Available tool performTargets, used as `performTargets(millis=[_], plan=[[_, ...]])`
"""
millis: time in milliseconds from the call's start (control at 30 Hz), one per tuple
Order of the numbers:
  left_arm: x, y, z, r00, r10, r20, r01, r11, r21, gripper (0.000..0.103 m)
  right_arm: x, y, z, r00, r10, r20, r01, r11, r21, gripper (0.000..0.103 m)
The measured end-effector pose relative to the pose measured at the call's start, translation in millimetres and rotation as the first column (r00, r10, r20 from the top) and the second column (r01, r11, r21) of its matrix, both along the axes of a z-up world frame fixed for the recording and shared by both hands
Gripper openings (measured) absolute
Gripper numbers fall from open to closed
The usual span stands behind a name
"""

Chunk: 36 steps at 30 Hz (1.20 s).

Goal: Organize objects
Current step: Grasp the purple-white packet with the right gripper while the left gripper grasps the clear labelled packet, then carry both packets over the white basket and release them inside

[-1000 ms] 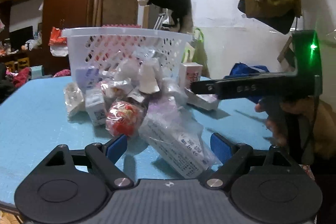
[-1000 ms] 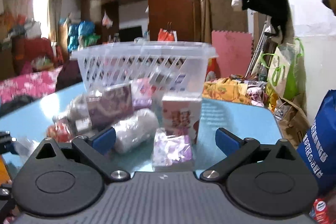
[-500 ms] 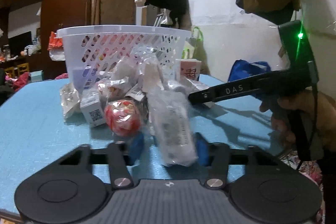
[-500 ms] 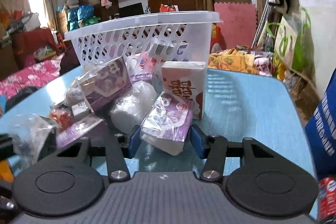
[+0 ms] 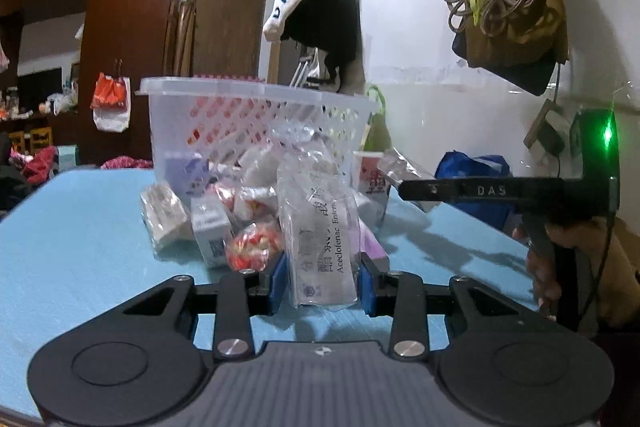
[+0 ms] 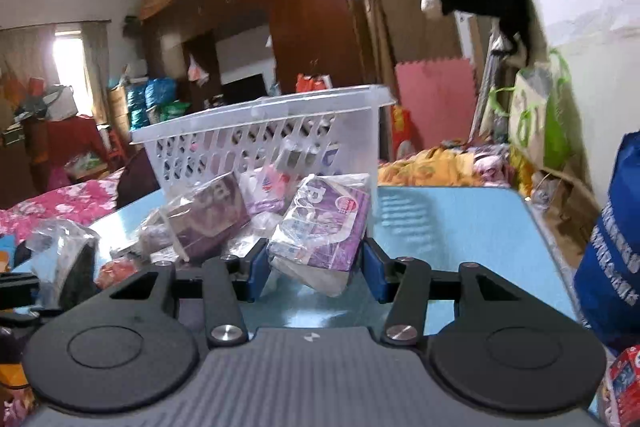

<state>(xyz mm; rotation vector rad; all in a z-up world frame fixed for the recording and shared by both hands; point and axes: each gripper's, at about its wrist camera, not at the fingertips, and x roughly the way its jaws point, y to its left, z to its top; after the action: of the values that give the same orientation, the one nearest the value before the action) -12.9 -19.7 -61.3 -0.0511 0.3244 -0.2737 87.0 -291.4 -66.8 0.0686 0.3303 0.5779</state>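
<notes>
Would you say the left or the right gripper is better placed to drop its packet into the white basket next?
Probably the right. The right gripper holds the purple packet just before the basket; the left gripper, holding the clear medicine bag, has the pile between it and the basket.

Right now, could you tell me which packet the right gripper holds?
The purple packet, clamped between the right gripper fingers; the left gripper holds a clear bag.

Your left gripper (image 5: pixel 323 281) is level with its blue pads (image 5: pixel 277 281) clamped on a clear packet (image 5: pixel 320 235), while your right gripper (image 6: pixel 314 269), also level, pinches a purple packet (image 6: pixel 324 227) between its pads.
</notes>
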Motion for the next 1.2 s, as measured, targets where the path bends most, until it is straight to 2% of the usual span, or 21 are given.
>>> performTargets(millis=[233,333,433,533,700,800,933,1033,1167,1200], plan=[[-5,13,8,0.998,0.007,0.06,-0.006,1.0,-0.018,0.04,-6,0,1,0.998,-0.01,0.059,0.009,1.0,0.019,0.052],[-4,18,12,0.996,0.044,0.082,-0.044,0.999,-0.009,0.04,-9,5,4,0.996,-0.032,0.081,0.032,0.999,0.007,0.052],[3,32,16,0.995,0.061,0.078,-0.058,0.997,-0.041,0.04,-13,13,8,0.991,-0.078,0.112,0.082,0.996,-0.03,0.052],[8,49,23,0.992,0.097,0.084,-0.091,0.994,-0.068,0.04,-17,15,15,0.993,-0.048,0.109,0.05,0.999,-0.014,0.052],[15,64,35,0.989,0.123,0.081,-0.117,0.99,-0.079,0.04,-29,19,36,0.985,-0.033,0.169,0.038,0.999,-0.029,0.052],[25,62,60,0.992,0.089,0.086,-0.081,0.993,-0.089,0.041,-21,28,60,0.982,0.0,0.189,0.008,0.999,-0.04,0.052],[67,49,114,0.993,0.064,0.103,-0.057,0.996,-0.07,0.041,15,62,106,0.968,-0.002,0.249,0.029,0.994,-0.102,0.052],[115,43,137,0.996,0.08,0.042,-0.078,0.995,-0.057,0.041,49,83,122,0.971,-0.014,0.238,0.051,0.987,-0.15,0.052],[172,39,143,0.991,0.122,-0.06,-0.122,0.992,-0.009,0.042,85,94,126,0.984,0.0,0.179,0.029,0.987,-0.16,0.053],[180,42,141,0.987,0.148,-0.067,-0.149,0.989,-0.009,0.052,91,96,125,0.984,0.003,0.178,0.028,0.985,-0.173,0.054]])
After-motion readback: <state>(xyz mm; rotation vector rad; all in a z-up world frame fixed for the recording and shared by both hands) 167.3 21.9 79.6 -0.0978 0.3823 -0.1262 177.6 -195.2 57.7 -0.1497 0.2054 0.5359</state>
